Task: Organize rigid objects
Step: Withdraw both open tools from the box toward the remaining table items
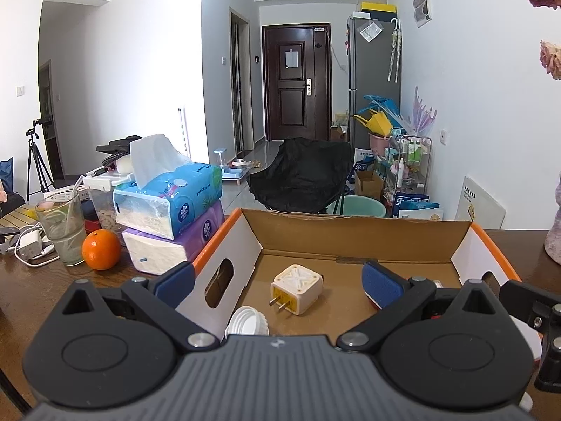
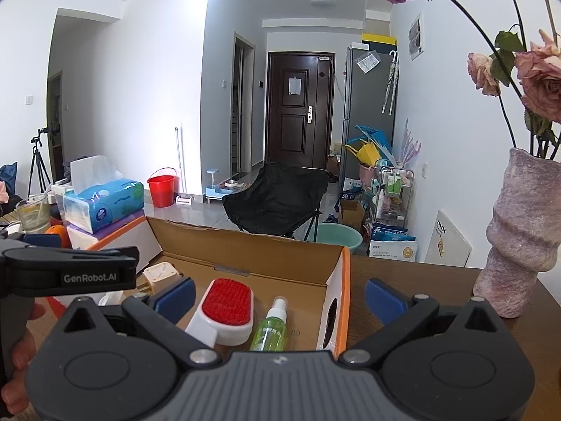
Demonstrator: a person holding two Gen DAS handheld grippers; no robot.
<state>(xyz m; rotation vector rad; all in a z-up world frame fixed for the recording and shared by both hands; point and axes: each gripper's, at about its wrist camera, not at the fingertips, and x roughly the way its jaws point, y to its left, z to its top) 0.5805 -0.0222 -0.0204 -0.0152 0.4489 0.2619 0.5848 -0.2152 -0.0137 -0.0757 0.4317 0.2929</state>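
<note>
**Box loading — both claws empty**

I'm hovering my left gripper (image 1: 277, 282) wide over the cardboard box (image 1: 350, 235), where the cream cube plug (image 1: 296, 288) and ribbed white cap (image 1: 247, 321) are lying. My right gripper (image 2: 278, 294) is gaping too — above the red-bristled lint brush (image 2: 228, 307) and green spray bottle (image 2: 270, 328). Probably fetching another piece next.

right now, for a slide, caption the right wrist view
Open right gripper hovers over a cardboard box holding a red lint brush and green spray bottle, vase alongside.
</note>
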